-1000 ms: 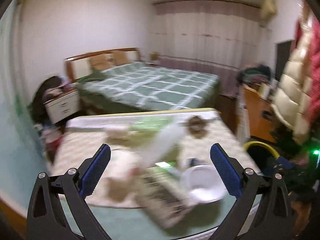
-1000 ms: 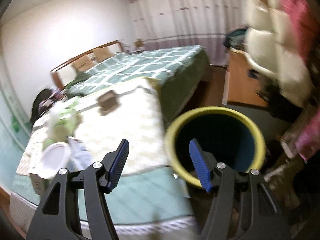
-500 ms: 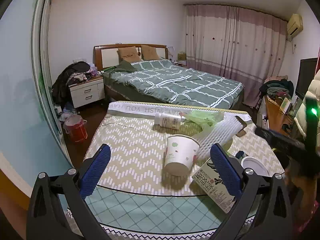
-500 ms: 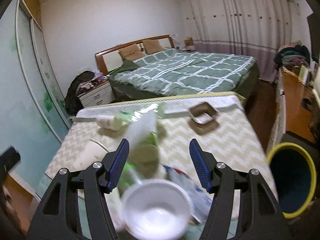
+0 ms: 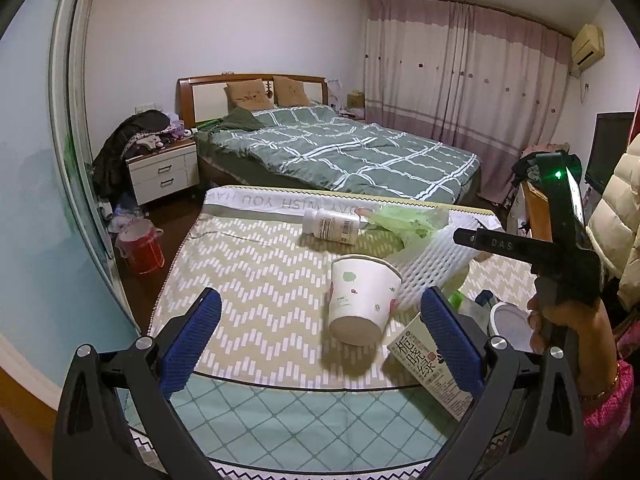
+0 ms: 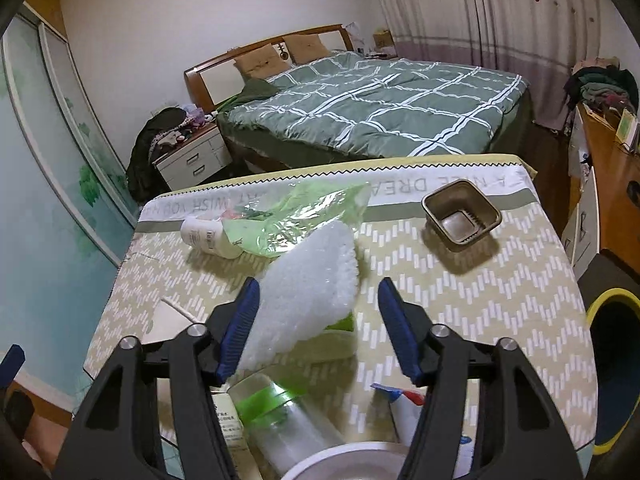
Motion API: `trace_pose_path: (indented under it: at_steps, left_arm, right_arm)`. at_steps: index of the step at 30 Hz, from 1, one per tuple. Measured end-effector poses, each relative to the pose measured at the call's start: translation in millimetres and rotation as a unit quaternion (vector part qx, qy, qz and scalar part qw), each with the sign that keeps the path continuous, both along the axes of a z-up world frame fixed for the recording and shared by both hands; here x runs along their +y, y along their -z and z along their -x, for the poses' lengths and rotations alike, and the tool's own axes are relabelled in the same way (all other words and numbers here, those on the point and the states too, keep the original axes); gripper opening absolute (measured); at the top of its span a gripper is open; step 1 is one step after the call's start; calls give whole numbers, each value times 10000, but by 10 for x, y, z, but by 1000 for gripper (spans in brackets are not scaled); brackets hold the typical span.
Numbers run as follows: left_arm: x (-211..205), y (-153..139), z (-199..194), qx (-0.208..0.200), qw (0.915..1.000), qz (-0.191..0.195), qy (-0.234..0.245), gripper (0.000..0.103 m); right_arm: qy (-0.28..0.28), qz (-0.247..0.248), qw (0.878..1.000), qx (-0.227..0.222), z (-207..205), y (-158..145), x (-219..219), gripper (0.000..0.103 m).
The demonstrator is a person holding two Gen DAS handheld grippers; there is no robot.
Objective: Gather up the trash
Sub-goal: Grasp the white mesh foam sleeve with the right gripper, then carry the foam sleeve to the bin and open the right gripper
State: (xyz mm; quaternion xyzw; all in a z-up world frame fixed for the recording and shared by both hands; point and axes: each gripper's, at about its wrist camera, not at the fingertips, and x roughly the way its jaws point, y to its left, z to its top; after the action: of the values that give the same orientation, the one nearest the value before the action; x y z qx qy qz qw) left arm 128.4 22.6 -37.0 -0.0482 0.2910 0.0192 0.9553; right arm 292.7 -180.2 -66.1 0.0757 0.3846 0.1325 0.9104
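Note:
Trash lies on a table with a zigzag cloth. A white paper cup lies tipped between the tips of my open, empty left gripper. Beside it are a white foam net sleeve, a white bottle, a green plastic bag and a printed carton. My right gripper is open and empty above the foam sleeve, with a clear green-banded bottle and a white bowl below it. A brown square tray sits far right.
A yellow-rimmed dark bin stands on the floor right of the table. A green-quilted bed lies beyond the table, a white nightstand and red bucket to the left, a wooden cabinet to the right.
Both views swung from the bin side back over the table. The right gripper moved from above the yellow bin to above the foam sleeve. The left gripper settled facing the paper cup.

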Motion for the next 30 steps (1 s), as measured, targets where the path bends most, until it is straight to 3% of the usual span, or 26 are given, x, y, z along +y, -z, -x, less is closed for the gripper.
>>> trace_pose_path:
  at_steps: [4,8,20,30]
  left_arm:
    - [-37,14,4,25,10000,-1,53,98]
    - [-86,8,18,22,9999,-21,101,98]
    - [-314,-45,65,9,9993,-137,352,98]
    - [-546,-45,91,25,9979,-199,611,98]
  right_arm:
    - [-124,-103,9999,22,43,1,22,23]
    - [-169,-292,9993,-136,131,-61,-11,15]
    - [-13,-687,9945,-793,700,-459,-366,14]
    - [1169,-443,9823,-1398,1202,-691,-1243,14]
